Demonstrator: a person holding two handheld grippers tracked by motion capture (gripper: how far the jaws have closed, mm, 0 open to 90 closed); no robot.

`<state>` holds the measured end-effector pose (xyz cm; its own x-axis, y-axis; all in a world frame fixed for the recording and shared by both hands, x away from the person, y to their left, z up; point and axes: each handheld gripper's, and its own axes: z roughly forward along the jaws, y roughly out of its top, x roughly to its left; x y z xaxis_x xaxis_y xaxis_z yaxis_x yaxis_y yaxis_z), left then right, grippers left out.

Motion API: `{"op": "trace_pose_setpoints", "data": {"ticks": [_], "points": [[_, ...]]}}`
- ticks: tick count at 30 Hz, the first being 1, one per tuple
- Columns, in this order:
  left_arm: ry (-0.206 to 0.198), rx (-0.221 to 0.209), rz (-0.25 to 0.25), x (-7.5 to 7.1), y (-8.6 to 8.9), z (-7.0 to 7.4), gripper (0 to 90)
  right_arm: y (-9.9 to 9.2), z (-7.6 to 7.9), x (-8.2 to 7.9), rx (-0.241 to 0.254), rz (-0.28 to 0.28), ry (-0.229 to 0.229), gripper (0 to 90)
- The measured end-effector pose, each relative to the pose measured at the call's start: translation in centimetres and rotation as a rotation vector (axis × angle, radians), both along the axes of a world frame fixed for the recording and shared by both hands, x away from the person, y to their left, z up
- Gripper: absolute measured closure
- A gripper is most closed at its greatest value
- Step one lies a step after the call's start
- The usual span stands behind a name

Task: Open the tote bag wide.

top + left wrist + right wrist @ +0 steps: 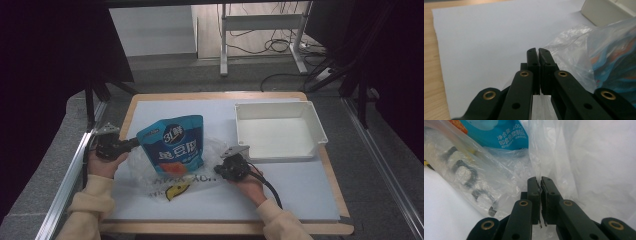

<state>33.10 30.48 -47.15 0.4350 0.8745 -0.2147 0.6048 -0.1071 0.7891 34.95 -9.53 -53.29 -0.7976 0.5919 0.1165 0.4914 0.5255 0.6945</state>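
A blue snack pouch (174,145) stands tilted inside a clear plastic bag (167,186) printed in black and yellow, at the middle of the white mat. My left gripper (135,143) is at the bag's left edge. In the left gripper view its jaws (538,50) stand shut, with thin film of the bag (571,50) running in beside and under them, and the pouch (614,62) is at the right. My right gripper (220,170) is at the bag's right edge. Its jaws (540,179) are shut on a fold of the bag (486,177), with the pouch (504,135) beyond.
A white rectangular tray (280,106) sits at the back right of the mat, and its corner (604,12) is visible past the bag. The white mat (300,192) covers most of the wooden table (225,228). Metal rails run along both sides of the table.
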Motion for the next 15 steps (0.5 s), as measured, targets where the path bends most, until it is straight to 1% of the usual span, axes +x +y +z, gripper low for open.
{"op": "trace_pose_setpoints", "data": {"ticks": [8, 9, 10, 11, 12, 13, 14, 15], "points": [[0.014, 0.002, 0.005, -0.1, 0.2, -0.8, 88.7, 0.0, 0.0, 0.0, 0.000, 0.000, 0.000, 83.7], [0.014, 0.003, 0.005, -0.1, 0.2, -0.9, 88.7, 0.0, 0.0, 0.0, 0.000, 0.002, 0.001, 82.0], [0.012, 0.001, 0.005, -0.1, 0.2, -0.9, 88.7, 0.0, 0.1, 0.0, 0.003, 0.007, 0.001, 75.5], [0.010, -0.002, 0.005, -0.1, 0.2, -0.8, 88.7, 0.0, 0.1, 0.0, 0.003, 0.007, 0.001, 75.5], [0.007, -0.002, 0.005, -0.2, 0.2, -0.8, 88.7, 0.0, 0.3, 0.0, 0.003, 0.005, -0.001, 72.9], [0.008, 0.000, 0.004, -0.2, 0.2, -0.8, 88.7, -0.2, 0.8, -0.1, 0.032, 0.006, -0.010, 67.7], [0.008, 0.001, 0.004, -0.2, 0.2, -0.8, 88.7, -0.3, 1.2, -0.1, 0.054, 0.013, -0.011, 65.1], [0.008, 0.001, 0.004, -0.2, 0.2, -0.8, 88.7, -0.3, 1.2, -0.1, 0.054, 0.013, -0.011, 65.1]]}}
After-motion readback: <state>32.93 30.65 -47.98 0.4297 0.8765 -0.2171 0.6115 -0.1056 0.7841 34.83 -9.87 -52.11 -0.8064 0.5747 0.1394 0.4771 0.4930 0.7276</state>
